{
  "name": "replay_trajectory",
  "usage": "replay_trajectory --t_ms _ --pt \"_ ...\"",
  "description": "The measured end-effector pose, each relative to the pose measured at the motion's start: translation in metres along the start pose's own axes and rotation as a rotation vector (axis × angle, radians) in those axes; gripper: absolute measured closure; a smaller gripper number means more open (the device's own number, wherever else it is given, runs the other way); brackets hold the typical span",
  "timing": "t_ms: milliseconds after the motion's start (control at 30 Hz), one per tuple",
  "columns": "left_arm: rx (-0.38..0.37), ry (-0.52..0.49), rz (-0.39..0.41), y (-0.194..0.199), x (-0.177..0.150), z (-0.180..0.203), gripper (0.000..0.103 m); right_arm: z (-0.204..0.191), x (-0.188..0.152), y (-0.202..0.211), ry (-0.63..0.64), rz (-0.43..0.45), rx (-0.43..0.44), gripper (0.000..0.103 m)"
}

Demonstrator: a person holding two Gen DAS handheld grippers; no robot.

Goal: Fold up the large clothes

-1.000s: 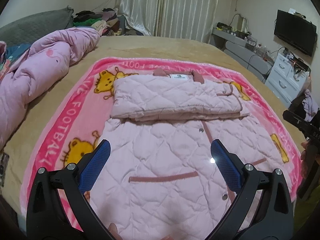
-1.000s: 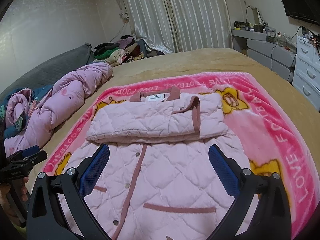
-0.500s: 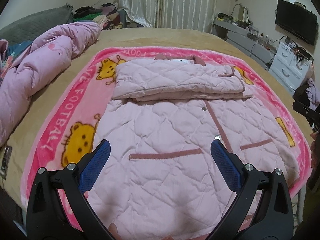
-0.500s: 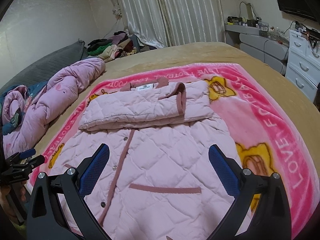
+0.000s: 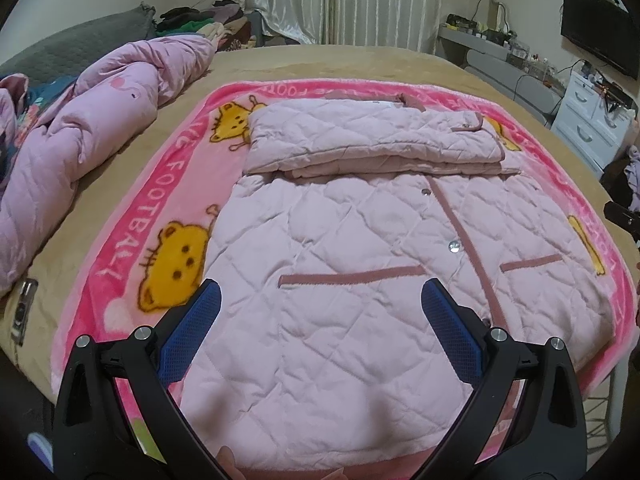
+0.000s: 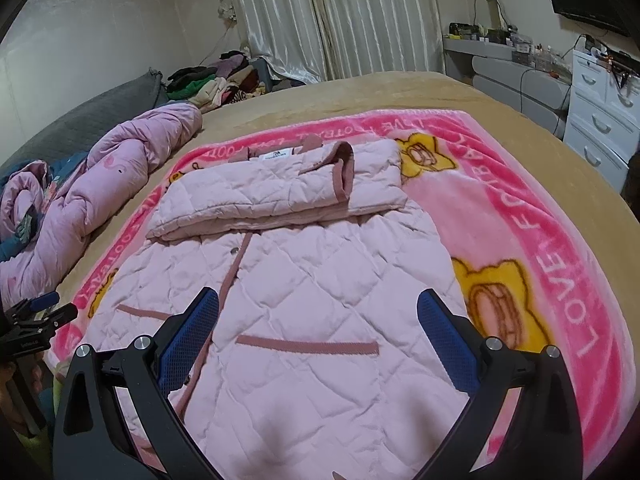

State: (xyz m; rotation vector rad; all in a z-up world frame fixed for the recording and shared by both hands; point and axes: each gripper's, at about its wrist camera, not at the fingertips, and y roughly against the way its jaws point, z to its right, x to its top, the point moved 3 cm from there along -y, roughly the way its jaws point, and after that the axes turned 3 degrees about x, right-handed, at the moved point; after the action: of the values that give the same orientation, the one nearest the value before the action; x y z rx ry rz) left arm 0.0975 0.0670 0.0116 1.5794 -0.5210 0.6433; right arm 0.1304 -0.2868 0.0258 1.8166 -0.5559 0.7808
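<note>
A pale pink quilted jacket (image 5: 360,264) (image 6: 320,280) lies front up on a bright pink cartoon blanket (image 5: 132,216) (image 6: 540,240). Its sleeves (image 5: 372,140) (image 6: 280,192) are folded across the chest, below the collar. My left gripper (image 5: 318,300) hovers open over the jacket's lower left part, above the hem. My right gripper (image 6: 318,304) is open too, above the lower right part near a pocket trim. Neither holds any cloth. The left gripper also shows at the left edge of the right wrist view (image 6: 36,312).
A rumpled pink duvet (image 5: 92,120) (image 6: 80,200) lies along the bed's left side. A clothes pile (image 6: 216,80) sits at the bed's far end by the curtains. White drawers (image 6: 600,120) and a wall television (image 5: 596,36) stand at the right. A small dark device (image 5: 24,308) rests near the bed's left edge.
Both grippers have drawn back toward the jacket's hem and lifted a little, so more of the lower jacket and blanket shows. Both stay open. The jacket has not moved.
</note>
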Motion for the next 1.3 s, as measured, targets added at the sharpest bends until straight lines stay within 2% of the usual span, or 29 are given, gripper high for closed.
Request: replay_trajectory --t_ms 433,900,1300 --pt "0.046 0.001 -0.045 -0.005 -0.023 -0.011 0.009 0.017 -0.022 0.001 -0.015 -0.042 -0.017 0.004" --pt "0.084 0.068 -0.122 -0.025 -0.048 -0.048 0.009 0.028 -0.035 -0.007 -0.034 -0.076 -0.03 0.004" --pt "0.078 0.108 -0.198 -0.047 -0.068 -0.065 0.009 0.04 -0.043 -0.013 -0.042 -0.1 -0.046 0.004"
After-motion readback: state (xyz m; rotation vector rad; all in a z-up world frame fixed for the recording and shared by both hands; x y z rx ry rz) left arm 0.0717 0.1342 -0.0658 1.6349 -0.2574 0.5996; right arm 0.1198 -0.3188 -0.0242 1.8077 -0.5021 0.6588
